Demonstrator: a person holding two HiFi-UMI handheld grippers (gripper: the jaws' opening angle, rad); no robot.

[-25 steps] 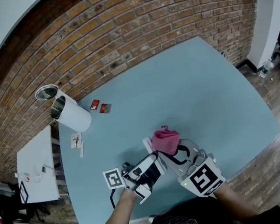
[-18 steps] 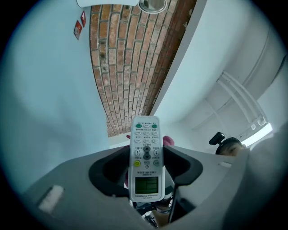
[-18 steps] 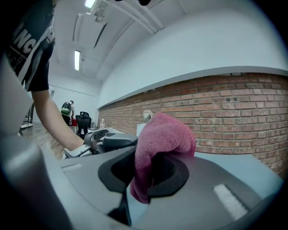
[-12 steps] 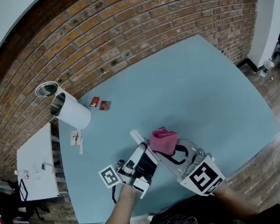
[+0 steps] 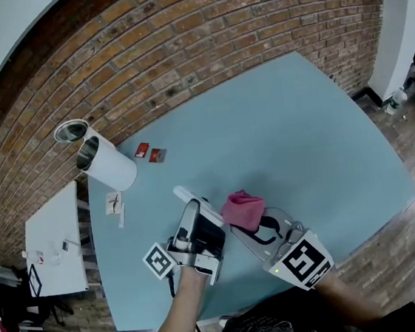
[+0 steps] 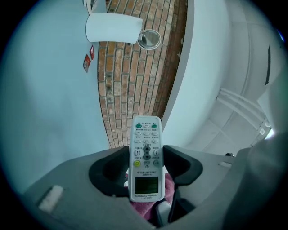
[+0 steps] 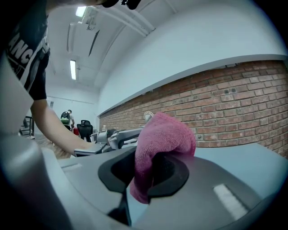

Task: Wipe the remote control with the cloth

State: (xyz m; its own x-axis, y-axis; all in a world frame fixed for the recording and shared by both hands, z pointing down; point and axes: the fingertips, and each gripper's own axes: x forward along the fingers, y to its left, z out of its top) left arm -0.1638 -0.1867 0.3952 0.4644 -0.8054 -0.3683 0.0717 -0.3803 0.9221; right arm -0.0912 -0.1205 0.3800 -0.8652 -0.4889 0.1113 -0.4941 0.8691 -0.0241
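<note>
Head view: both tools are low over the near edge of the blue table (image 5: 300, 128). The left gripper (image 5: 195, 233) is clamped on the remote (image 5: 195, 204), which sticks out past the jaws toward the brick wall (image 5: 179, 46). The right gripper (image 5: 249, 220) is clamped on the cloth (image 5: 242, 208), a pink wad bulging above its jaws. The cloth sits just right of the remote; I cannot tell whether they touch.

Left gripper view: the jaws pinch the remote (image 6: 146, 164) by its long edges at about mid-length. The button face is toward the camera, and pink shows behind its lower end.

Right gripper view: the cloth (image 7: 164, 143) is folded over, with one flap hanging down between the pads.

Doing the step well, as I judge it:
- Hold the left grip steady. It is narrow, so a hard push could pivot the remote.
- Wipe with the free bulge of the cloth, not the jaw tips.
- Stroke along the length, out toward the free end.
- The band under the jaws cannot be reached without regripping.
- The hanging flap may snag, so keep strokes short.

Writing: 
- The remote has small print on its buttons and a line above the blank display, all too fine to read. No brand shows. 
- Each tool's cube carries square markers and no words. 
- The red packets (image 5: 149, 155) near the white cylinder (image 5: 110, 172) are too small to read. 
- White lettering on a dark sleeve is cut off by the frame.
</note>
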